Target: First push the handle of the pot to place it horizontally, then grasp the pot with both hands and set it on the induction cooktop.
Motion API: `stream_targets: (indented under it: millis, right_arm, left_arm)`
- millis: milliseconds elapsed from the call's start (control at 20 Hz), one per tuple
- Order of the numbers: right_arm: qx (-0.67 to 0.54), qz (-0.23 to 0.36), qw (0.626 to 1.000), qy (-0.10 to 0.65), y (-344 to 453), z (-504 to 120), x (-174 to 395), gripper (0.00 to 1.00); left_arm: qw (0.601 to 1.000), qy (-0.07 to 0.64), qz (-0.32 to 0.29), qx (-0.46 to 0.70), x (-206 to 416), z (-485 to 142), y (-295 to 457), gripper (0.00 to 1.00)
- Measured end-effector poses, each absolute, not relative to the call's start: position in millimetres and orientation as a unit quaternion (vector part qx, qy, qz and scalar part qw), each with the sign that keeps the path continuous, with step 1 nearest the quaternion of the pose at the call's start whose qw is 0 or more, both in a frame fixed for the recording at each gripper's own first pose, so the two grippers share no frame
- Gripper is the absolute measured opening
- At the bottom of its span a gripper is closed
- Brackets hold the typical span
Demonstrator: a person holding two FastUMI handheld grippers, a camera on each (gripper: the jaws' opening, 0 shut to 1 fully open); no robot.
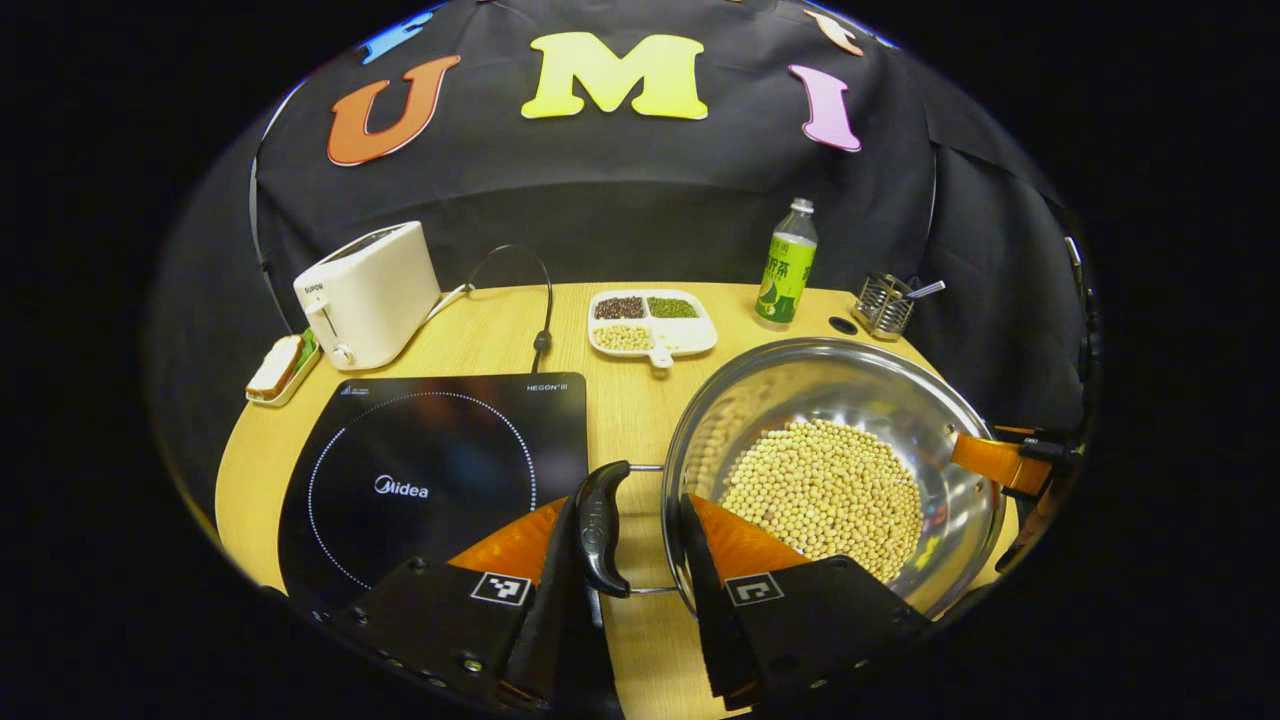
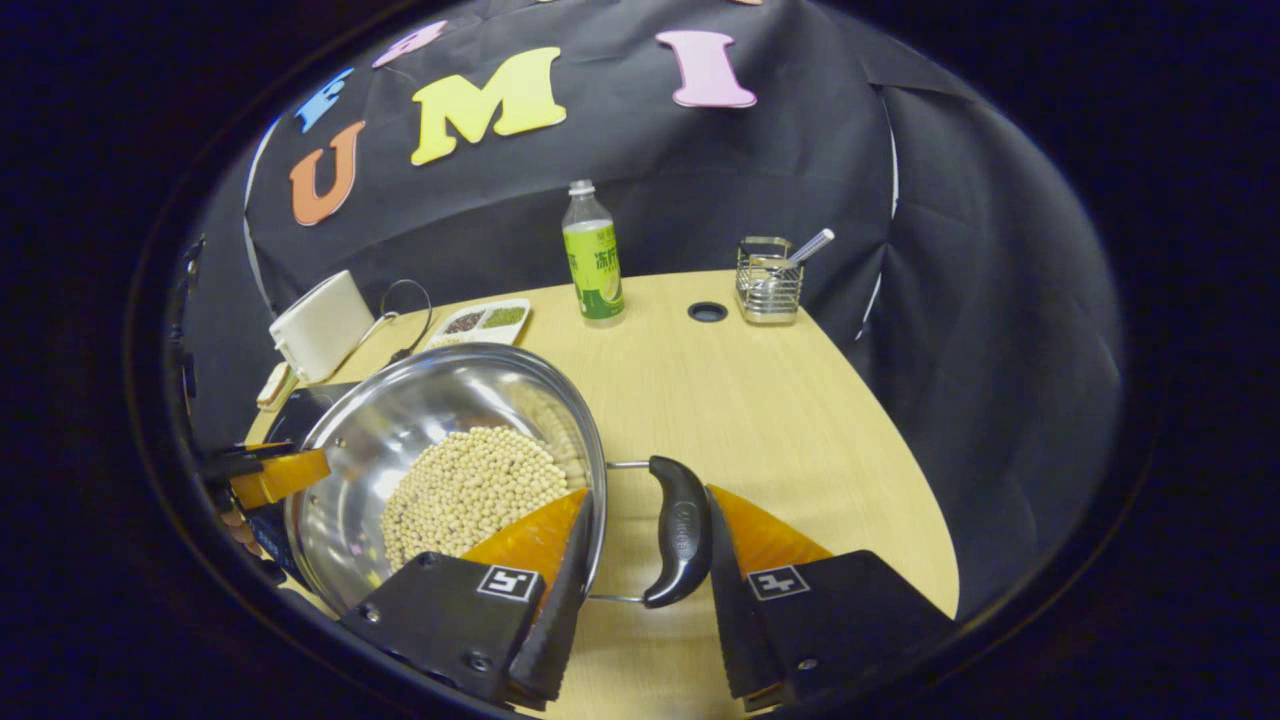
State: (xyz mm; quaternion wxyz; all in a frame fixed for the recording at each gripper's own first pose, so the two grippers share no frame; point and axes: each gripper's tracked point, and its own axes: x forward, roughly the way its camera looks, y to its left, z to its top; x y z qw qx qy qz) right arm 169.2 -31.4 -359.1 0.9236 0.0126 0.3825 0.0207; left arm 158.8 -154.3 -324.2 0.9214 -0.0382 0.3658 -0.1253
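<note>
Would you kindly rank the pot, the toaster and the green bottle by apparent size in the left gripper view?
1. Pot, though nearness to the camera enlarges it.
2. Toaster.
3. Green bottle.

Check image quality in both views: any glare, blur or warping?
Left gripper view: sharp; fisheye bows the table edge; soft reflections inside the pot wall, faint sheen on the induction cooktop. Right gripper view: also sharp; the bottle leans from distortion; bright highlights on the pot's inner wall; dim toward the edges.

Steel pot (image 1: 900, 400) holding soybeans (image 1: 825, 490), its 2 black handles (image 1: 600, 525) horizontal, sits at 3 o'clock of the black induction cooktop (image 1: 430, 480).
</note>
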Motion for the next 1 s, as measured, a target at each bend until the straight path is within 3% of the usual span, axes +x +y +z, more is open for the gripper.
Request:
stream_targets:
  millis: [600,1000]
  right_arm:
    - [0.03,0.042,0.944,0.326,0.1,-244.2,149.9,0.6]
    - [0.036,0.083,0.938,0.335,80.2,-236.9,160.6,0.61]
  left_arm:
    - [0.953,0.269,-0.13,-0.042,144.6,-204.0,-112.3,0.55]
    - [0.959,0.266,-0.084,-0.051,142.3,-201.7,-35.2,0.55]
